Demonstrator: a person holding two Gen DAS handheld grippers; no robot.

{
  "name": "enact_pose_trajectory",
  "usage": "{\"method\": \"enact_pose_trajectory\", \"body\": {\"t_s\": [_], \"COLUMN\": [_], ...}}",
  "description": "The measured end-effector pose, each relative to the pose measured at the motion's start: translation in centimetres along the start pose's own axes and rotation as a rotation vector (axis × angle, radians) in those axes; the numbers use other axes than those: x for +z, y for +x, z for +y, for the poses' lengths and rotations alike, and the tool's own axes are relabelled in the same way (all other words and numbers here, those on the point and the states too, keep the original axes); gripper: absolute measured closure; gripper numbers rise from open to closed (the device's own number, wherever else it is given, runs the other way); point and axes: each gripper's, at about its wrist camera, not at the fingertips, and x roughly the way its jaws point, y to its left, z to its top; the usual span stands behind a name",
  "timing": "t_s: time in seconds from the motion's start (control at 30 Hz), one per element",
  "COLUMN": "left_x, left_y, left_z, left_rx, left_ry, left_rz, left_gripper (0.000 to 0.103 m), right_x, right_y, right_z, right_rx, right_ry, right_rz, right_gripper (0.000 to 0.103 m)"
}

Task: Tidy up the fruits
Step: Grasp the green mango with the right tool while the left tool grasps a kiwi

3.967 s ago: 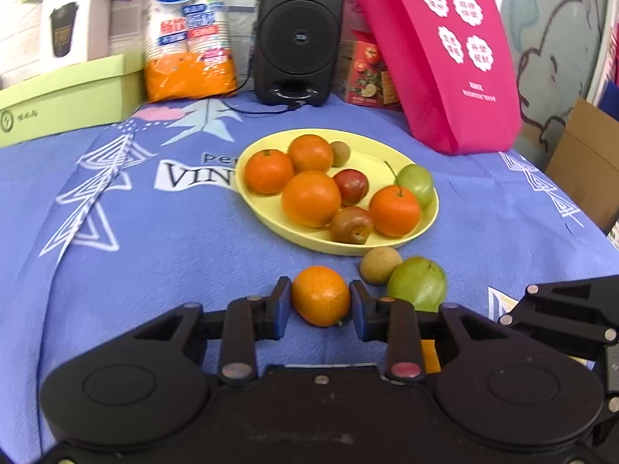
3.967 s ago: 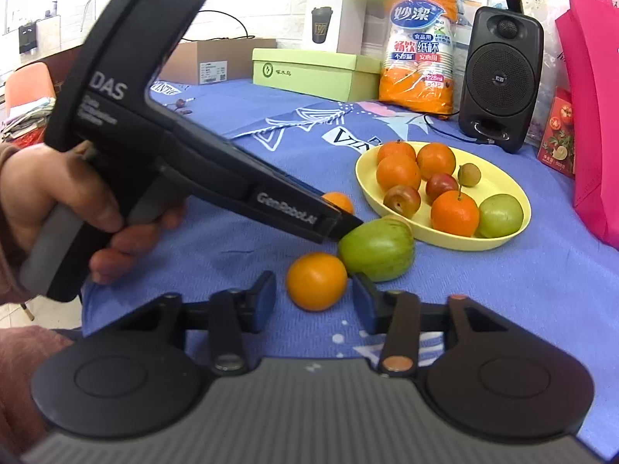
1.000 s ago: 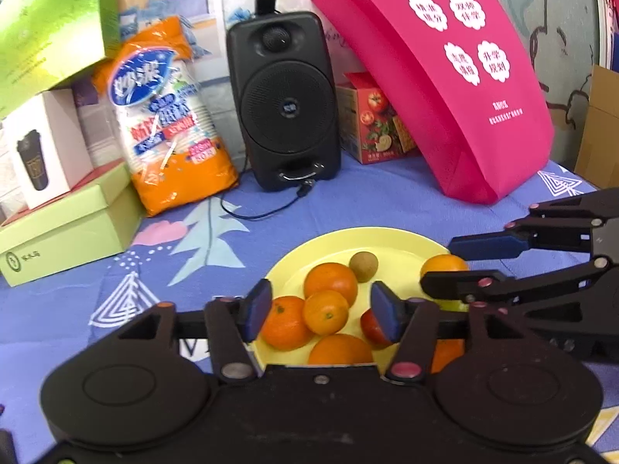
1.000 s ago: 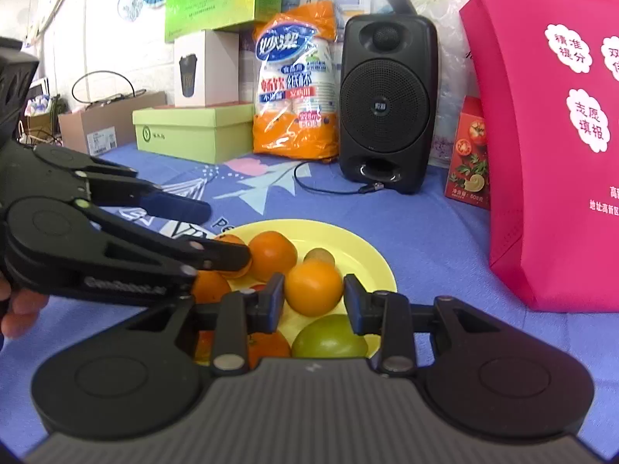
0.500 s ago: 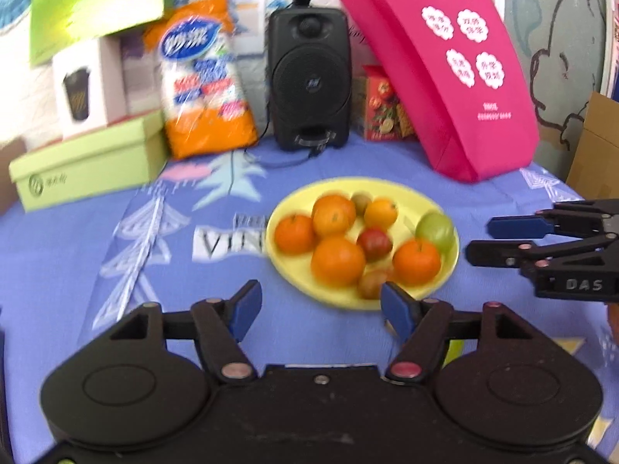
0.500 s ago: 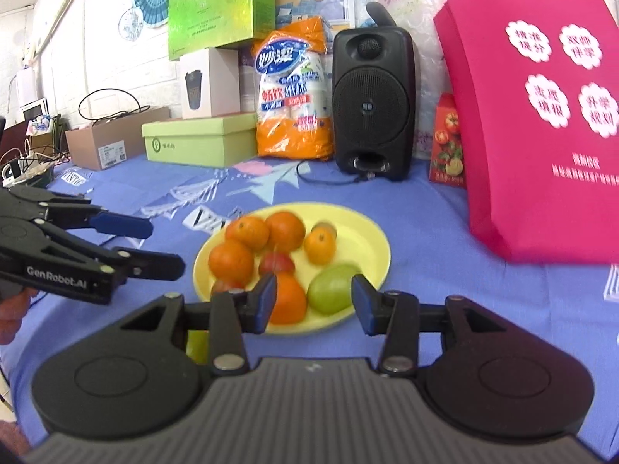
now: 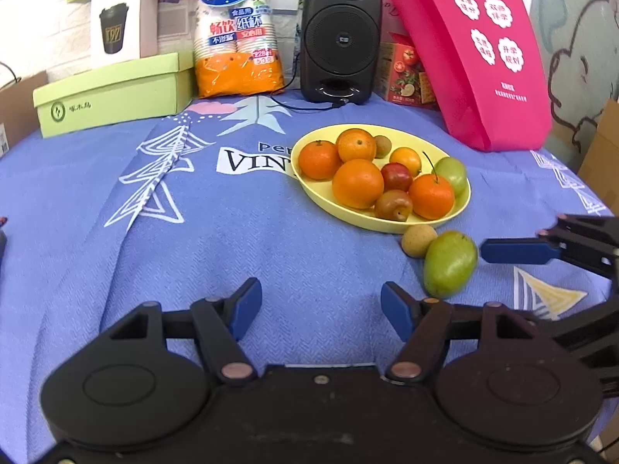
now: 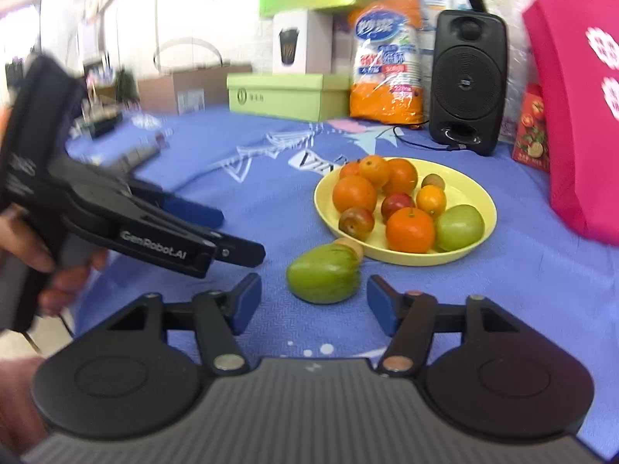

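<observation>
green mango point(image 8: 324, 278) on cloth, both jaws apart

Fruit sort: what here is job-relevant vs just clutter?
Job:
- yellow plate of fruit
- green mango on the cloth
- small tan fruit beside it
- left gripper, right gripper, both open

Clutter:
- black speaker
- paper cup pack
- green box
- pink bag

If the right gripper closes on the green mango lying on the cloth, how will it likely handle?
The green mango looks smooth and rounded, so it may slip or roll between the right gripper pads. It lies lengthwise across the open jaws, probably needing a wide grasp. Pushed, it could nudge the small brown fruit behind it.
</observation>
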Motion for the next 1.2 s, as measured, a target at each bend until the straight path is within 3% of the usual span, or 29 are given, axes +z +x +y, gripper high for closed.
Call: {"method": "enact_pose_trajectory", "body": {"t_s": [0.13,0.67,0.77,0.83,1.03,1.2], "left_x": [-0.1,0.0,0.1,0.1,0.6,1.5], "left_y": [-0.2,-0.2,-0.4,-0.5,-0.1,1.7], "left_z": [0.1,0.4,0.4,0.3,-2.0,-3.9], "left_rx": [0.000,-0.005,-0.006,-0.009,-0.073,-0.121], "left_ry": [-0.002,-0.040,-0.043,-0.041,0.015,0.025], "left_rz": [0.015,0.022,0.021,0.018,0.000,-0.015], "left_gripper": [0.034,0.032,0.032,0.031,0.031,0.033], "right_x": [0.0,0.6,0.6,0.5,-0.3,-1.3], "right_y": [2.1,3.5,3.4,3.2,1.8,-0.2], "right_z": [1.4,0.1,0.1,0.0,-0.6,-2.1], "right_rx": [-0.067,-0.034,-0.034,-0.033,-0.050,-0.121], "right_ry": [-0.060,0.006,0.005,0.013,0.025,0.023], "right_rz": [0.041,0.062,0.056,0.049,0.044,0.051], "right_gripper": [0.042,0.043,0.054,0.055,0.055,0.055]}}
